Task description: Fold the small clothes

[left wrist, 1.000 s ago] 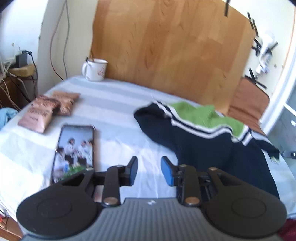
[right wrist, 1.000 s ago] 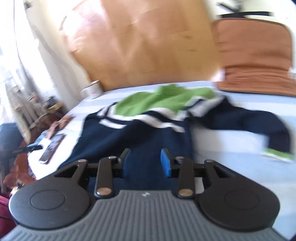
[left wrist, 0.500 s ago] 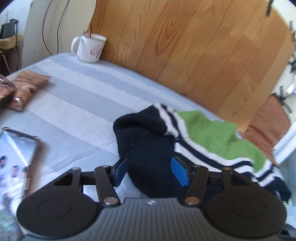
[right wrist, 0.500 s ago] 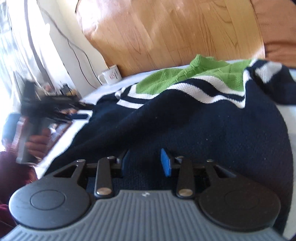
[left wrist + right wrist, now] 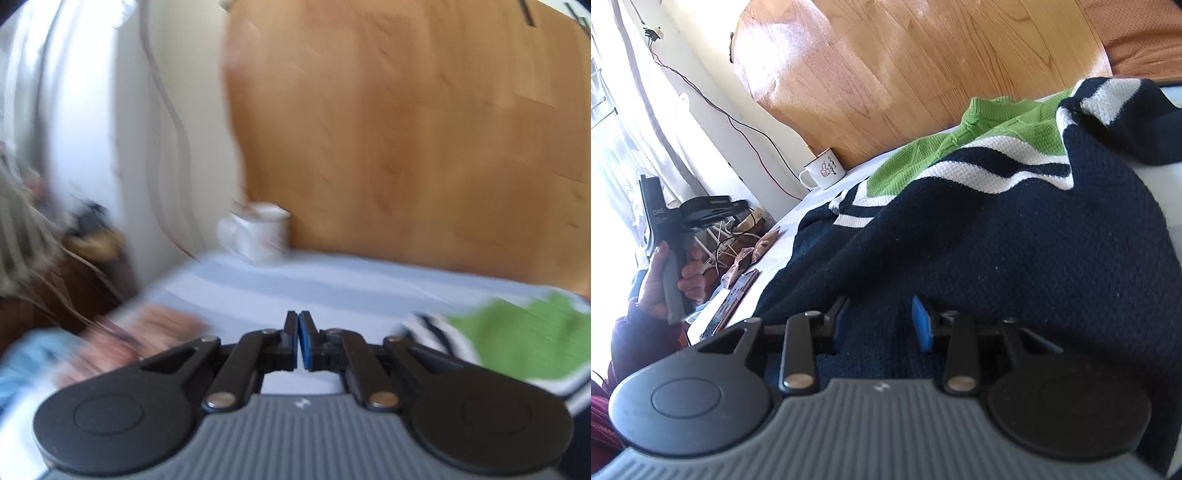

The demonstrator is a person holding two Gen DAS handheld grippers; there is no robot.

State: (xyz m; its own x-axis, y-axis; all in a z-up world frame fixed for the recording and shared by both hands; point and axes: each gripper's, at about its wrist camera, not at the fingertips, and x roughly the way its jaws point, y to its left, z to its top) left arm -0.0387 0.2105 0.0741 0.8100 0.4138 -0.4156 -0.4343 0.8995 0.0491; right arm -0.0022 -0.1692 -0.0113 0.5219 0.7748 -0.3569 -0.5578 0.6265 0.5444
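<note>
Home bedroom, I'd say. I'm working over a bed point(image 5: 1171, 206) with a pale blue striped sheet point(image 5: 332, 284), backed by a wooden headboard point(image 5: 923, 66). A white mug point(image 5: 823, 171) sits on the sheet against the headboard. A knitted sweater point(image 5: 997, 240) in navy, white and green lies spread on the bed. Snack packets point(image 5: 750, 254) and a phone point(image 5: 733, 299) lie by the bed's edge. Cables point(image 5: 738, 122) trail down a cream wall, with a cluttered side stand point(image 5: 738, 225) beside the bed. Sunlight through a curtain point(image 5: 624, 147).

Sweater point(image 5: 997, 236) right of mug point(image 5: 822, 171)
</note>
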